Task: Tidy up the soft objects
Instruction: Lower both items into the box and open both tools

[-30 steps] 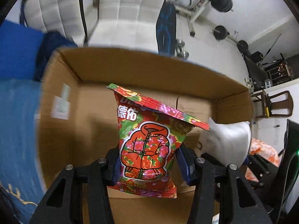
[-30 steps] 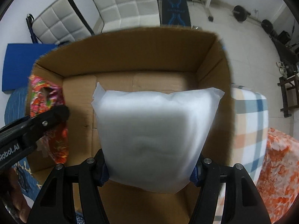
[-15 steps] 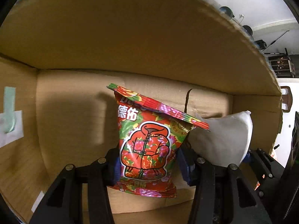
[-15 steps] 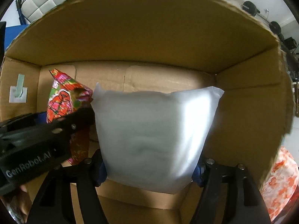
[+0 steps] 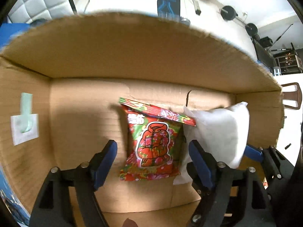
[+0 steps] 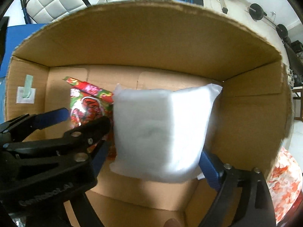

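Red snack bag [image 5: 153, 143] and white pillow pack [image 6: 162, 132] both in cardboard box [image 5: 132, 60], touching. Left gripper [image 5: 152, 151] jaws open, clear of bag. Right gripper [image 6: 153, 162] jaws spread, apparently released. Remaining items: cannot tell.

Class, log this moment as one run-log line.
left gripper: open | red packet: in cardboard box | right gripper: open | white pack: beside packet

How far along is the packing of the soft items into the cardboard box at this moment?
Looks done: the red floral packet and white pillow pack sit inside the cardboard box. In hand: nothing, since the left gripper and right gripper are open. Left: pulling both out; other items are not visible.
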Demonstrator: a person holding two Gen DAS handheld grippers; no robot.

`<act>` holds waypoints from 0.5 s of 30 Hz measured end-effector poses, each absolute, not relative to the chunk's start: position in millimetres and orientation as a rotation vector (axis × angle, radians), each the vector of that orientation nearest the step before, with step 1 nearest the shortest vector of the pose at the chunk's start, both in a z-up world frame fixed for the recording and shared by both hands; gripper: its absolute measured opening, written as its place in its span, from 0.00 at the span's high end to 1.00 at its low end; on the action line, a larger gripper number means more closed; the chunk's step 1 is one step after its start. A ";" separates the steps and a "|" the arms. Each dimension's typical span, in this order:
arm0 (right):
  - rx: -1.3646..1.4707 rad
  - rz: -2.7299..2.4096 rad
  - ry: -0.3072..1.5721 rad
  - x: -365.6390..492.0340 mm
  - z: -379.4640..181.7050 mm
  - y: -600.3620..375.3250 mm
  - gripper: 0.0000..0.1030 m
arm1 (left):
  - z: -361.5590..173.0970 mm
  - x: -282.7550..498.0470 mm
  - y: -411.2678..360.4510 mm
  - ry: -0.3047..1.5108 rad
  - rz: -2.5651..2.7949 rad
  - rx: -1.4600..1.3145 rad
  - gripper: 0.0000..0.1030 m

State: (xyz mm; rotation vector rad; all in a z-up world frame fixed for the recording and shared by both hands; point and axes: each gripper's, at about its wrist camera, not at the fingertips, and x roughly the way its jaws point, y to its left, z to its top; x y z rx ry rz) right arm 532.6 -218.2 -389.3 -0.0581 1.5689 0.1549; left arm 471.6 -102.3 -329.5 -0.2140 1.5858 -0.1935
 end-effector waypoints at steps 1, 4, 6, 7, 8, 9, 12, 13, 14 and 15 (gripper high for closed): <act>-0.051 0.159 1.568 530.0 -387.0 -218.4 0.07 | -324.0 466.6 -97.4 1.570 -0.185 -0.212 0.19; -0.042 0.150 1.538 518.0 -373.6 -219.3 0.00 | -303.9 452.6 -90.9 1.512 -0.161 -0.194 0.08; -0.046 0.129 1.508 509.3 -363.2 -220.1 0.00 | -295.0 438.2 -82.4 1.480 -0.148 -0.188 0.01; -0.049 0.120 1.494 505.5 -357.3 -219.5 0.00 | -286.2 429.9 -79.6 1.457 -0.137 -0.185 0.01; -0.049 0.110 1.478 498.3 -351.7 -221.1 0.00 | -279.0 426.9 -76.5 1.440 -0.129 -0.181 0.01; -0.050 0.101 1.468 492.9 -348.0 -220.5 0.00 | -269.9 419.0 -73.7 1.413 -0.120 -0.174 0.01; -0.056 0.080 1.427 471.8 -331.2 -213.1 0.00 | -264.8 404.6 -52.8 1.363 -0.106 -0.167 0.01; -0.056 0.070 1.409 461.6 -325.4 -214.1 0.00 | -257.8 399.2 -50.8 1.349 -0.106 -0.165 0.01; -0.051 0.062 1.396 449.6 -322.3 -225.2 0.00 | -251.6 391.8 -46.1 1.333 -0.104 -0.166 0.01; -0.044 0.052 1.378 435.0 -319.4 -230.2 0.00 | -246.5 400.0 -45.4 1.320 -0.092 -0.160 0.01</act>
